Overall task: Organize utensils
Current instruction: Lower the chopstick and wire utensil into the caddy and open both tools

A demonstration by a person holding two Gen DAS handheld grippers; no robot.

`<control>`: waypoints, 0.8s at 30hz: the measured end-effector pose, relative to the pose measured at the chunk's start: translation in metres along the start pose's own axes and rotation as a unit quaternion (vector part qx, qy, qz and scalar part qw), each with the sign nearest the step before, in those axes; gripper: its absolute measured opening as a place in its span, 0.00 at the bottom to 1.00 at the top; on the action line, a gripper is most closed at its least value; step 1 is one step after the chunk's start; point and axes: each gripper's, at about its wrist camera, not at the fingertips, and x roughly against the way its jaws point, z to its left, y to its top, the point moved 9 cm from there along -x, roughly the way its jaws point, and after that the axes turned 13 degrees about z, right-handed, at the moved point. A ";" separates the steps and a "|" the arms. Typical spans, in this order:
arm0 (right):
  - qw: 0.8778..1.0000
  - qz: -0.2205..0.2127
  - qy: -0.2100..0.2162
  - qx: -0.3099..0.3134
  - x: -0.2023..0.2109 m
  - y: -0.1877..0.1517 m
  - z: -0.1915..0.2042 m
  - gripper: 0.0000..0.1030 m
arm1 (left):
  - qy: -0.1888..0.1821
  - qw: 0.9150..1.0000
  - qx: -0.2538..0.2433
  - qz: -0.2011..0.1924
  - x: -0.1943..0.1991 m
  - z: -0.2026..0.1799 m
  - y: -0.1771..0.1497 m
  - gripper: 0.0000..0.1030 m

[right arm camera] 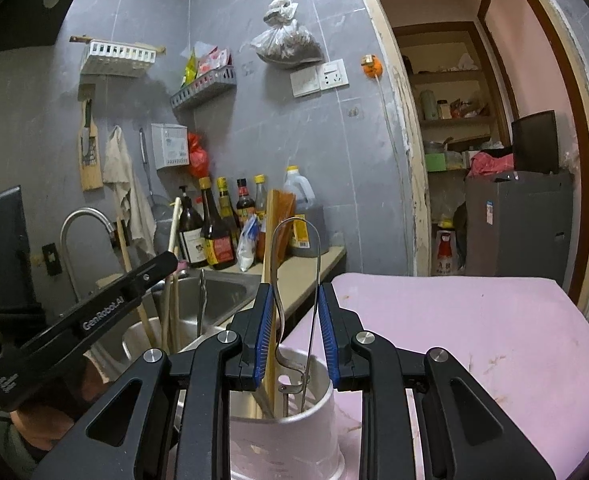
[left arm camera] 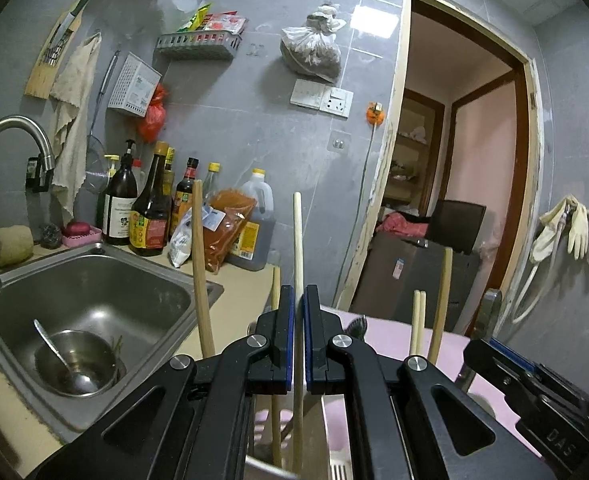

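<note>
Wood, pale and round: a single chopstick stands upright between the fingers of the left gripper, which are closed onto it with almost no gap.
Left fingers: blue-edged pads pinch the stick about mid-length; its lower end drops out of sight below the gripper body.
Right fingers: the right gripper is partly open around a pair of metal tongs; the right pad appears to touch one leg, the left pad seems close to the other. Whether they actually squeeze it, I cannot tell.
Holder: a white cylindrical utensil holder sits directly under the right gripper on the pink desk; the tongs and a flat wooden stick stand inside it.
Other sticks: several more wooden handles rise near the left gripper, apparently from a steel container that the right view shows beside the sink.
Handling, chopstick: judged light, stiff, smooth; likely to pivot in a narrow pinch, so a mid-length hold as now seems sound.
Handling, tongs: springy thin steel, slippery; best taken across both legs below the bend.
Left view only: bowl with spoon in the sink.
Right view only: the holder's interior and the tongs; the left view catches the right gripper only at its right edge.
</note>
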 end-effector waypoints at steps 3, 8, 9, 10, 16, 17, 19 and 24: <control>1.000 0.006 0.001 0.001 -0.001 -0.003 0.001 0.21 | 0.003 1.000 -0.002 0.014 0.001 0.000 -0.006 0.02; 1.000 0.015 0.003 0.003 -0.001 -0.008 0.001 0.21 | 0.002 0.999 0.003 0.036 0.003 0.002 -0.015 0.02; 1.000 0.016 0.003 0.003 -0.001 -0.009 0.001 0.21 | 0.003 0.999 0.003 0.039 0.003 0.002 -0.016 0.02; 1.000 0.017 0.003 0.002 -0.001 -0.010 0.000 0.21 | 0.003 0.999 0.003 0.040 0.004 0.002 -0.016 0.03; 1.000 0.023 0.007 0.001 0.000 -0.011 0.001 0.21 | 0.000 0.998 -0.004 0.055 0.007 0.000 -0.019 0.03; 1.000 0.024 0.007 0.001 0.000 -0.012 0.001 0.21 | 0.000 0.998 -0.005 0.057 0.007 0.000 -0.020 0.03; 1.000 0.021 0.007 0.001 0.001 -0.011 0.001 0.22 | -0.002 0.998 -0.005 0.058 0.009 -0.001 -0.020 0.03; 1.000 0.009 0.008 -0.001 0.009 -0.007 0.000 0.27 | -0.001 0.998 -0.014 0.056 0.014 -0.005 -0.020 0.10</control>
